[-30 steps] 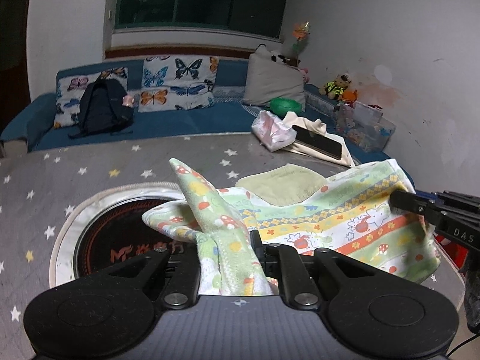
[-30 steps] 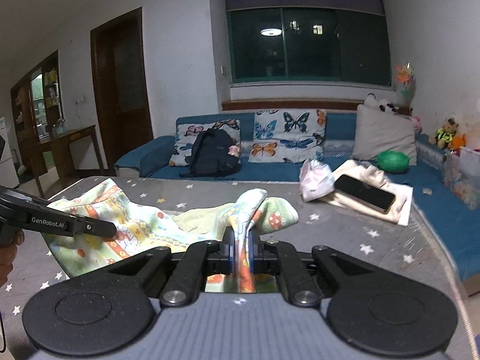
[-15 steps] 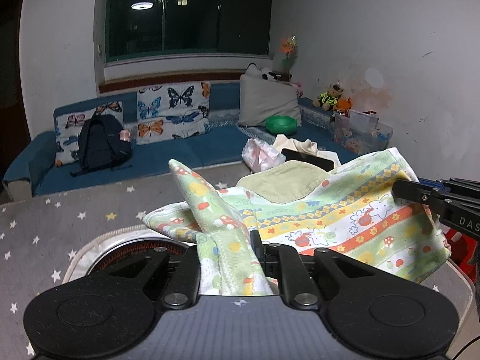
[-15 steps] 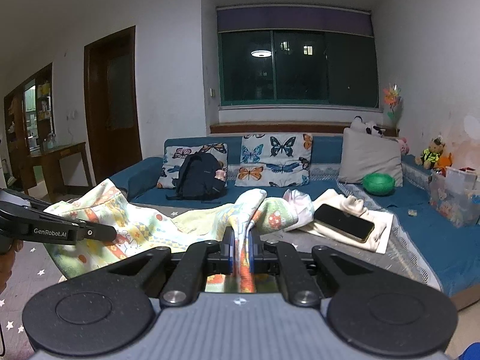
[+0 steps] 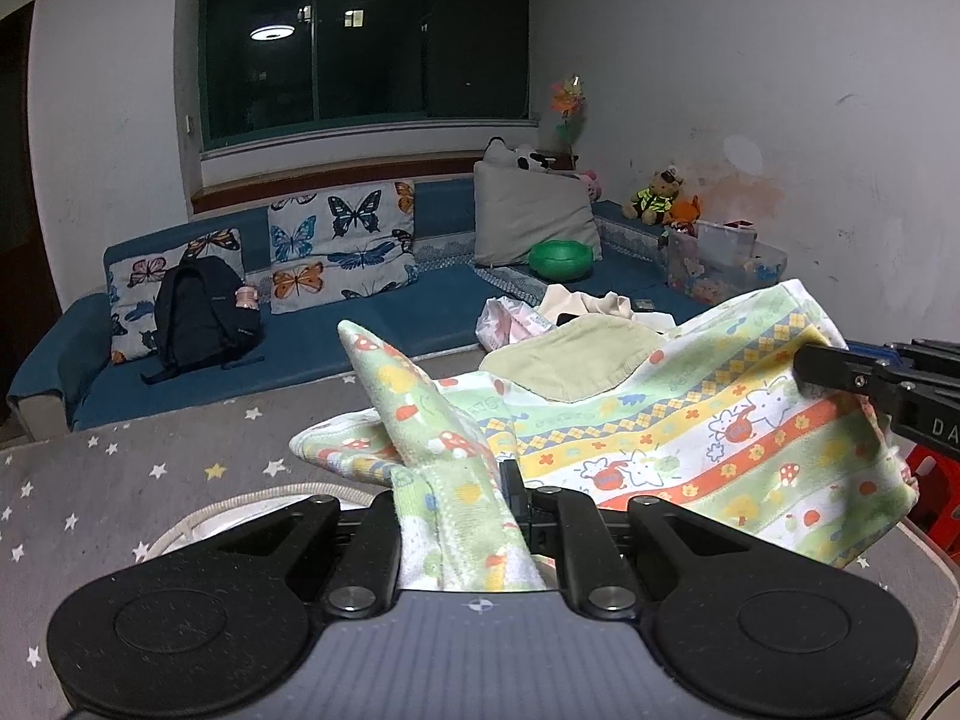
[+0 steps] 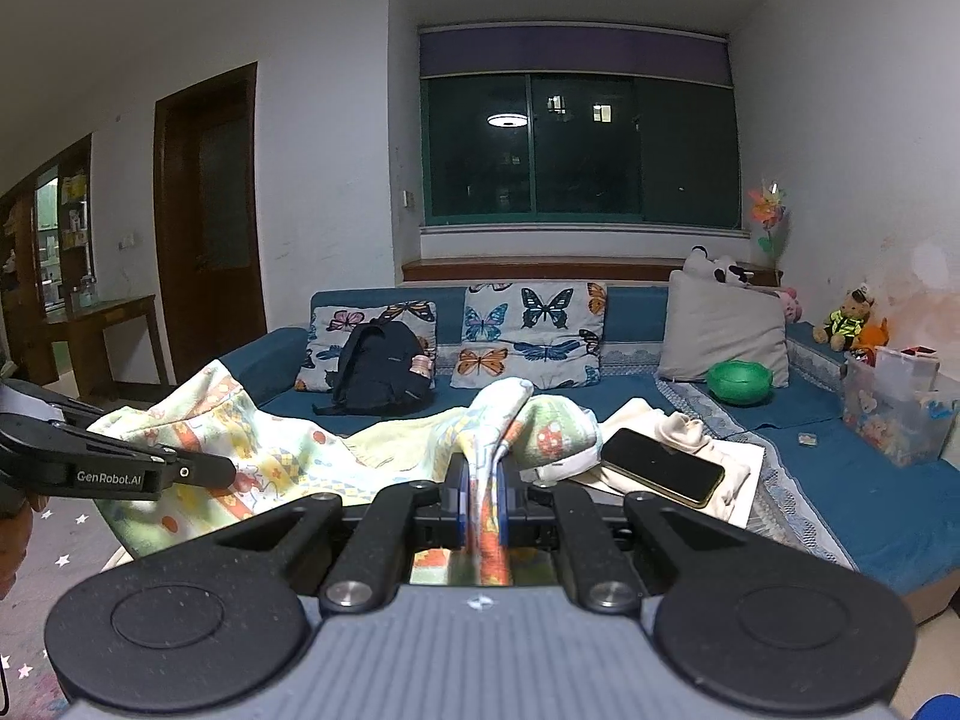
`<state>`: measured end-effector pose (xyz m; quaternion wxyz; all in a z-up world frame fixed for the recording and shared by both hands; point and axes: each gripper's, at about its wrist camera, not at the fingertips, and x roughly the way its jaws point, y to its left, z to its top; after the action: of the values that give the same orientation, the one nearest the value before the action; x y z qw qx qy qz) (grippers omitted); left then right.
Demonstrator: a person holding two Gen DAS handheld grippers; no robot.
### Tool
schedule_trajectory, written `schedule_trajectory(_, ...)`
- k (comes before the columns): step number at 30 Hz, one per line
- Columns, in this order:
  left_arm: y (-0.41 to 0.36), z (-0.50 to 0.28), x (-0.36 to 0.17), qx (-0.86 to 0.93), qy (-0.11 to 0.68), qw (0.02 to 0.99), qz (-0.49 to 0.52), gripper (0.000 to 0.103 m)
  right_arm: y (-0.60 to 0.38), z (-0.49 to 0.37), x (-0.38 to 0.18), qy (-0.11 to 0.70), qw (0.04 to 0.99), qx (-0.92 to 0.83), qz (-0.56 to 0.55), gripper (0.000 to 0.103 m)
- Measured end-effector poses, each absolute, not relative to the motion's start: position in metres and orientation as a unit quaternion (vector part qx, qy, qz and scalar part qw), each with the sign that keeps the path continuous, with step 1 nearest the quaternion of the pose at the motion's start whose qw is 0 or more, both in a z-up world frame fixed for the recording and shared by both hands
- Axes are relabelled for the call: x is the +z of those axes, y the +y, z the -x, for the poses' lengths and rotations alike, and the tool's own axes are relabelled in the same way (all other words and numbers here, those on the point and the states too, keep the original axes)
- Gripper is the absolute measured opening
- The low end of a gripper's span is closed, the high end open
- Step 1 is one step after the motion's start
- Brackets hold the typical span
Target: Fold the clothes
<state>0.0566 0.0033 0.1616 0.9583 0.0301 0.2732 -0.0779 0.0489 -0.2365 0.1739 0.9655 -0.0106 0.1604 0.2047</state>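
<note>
Clearly, the left gripper has its jaws pressed together on a bunched corner of the cloth, and the fabric stands up from the jaws in a pointed fold. The right gripper also pinches the cloth between its blue pads, with a thin edge of fabric running down through them. Between the two grippers the cloth hangs in the air, above the grey star-printed cover. It is pale green and yellow with orange stripes, mushrooms, flowers and small cartoon animals, and it has a plain olive lining.

In the right wrist view the other gripper enters from the left, and its black finger carries the white words "GenRobot.AI". In the left wrist view the opposite gripper comes from the right edge, and only the letters "DA" are readable on it.

Farther away stands a blue sofa with butterfly cushions, a dark backpack, a green bowl and a phone lying on a beige cloth. A teddy bear sits in the corner.
</note>
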Motion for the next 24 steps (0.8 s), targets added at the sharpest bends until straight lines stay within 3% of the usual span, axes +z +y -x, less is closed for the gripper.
schedule_trajectory(24, -0.014, -0.104, 0.122, -0.080, 0.323, 0.942, -0.035, 0.012, -0.251, -0.091, 0.135, 0.207, 0.961, 0.185, -0.007, 0.008)
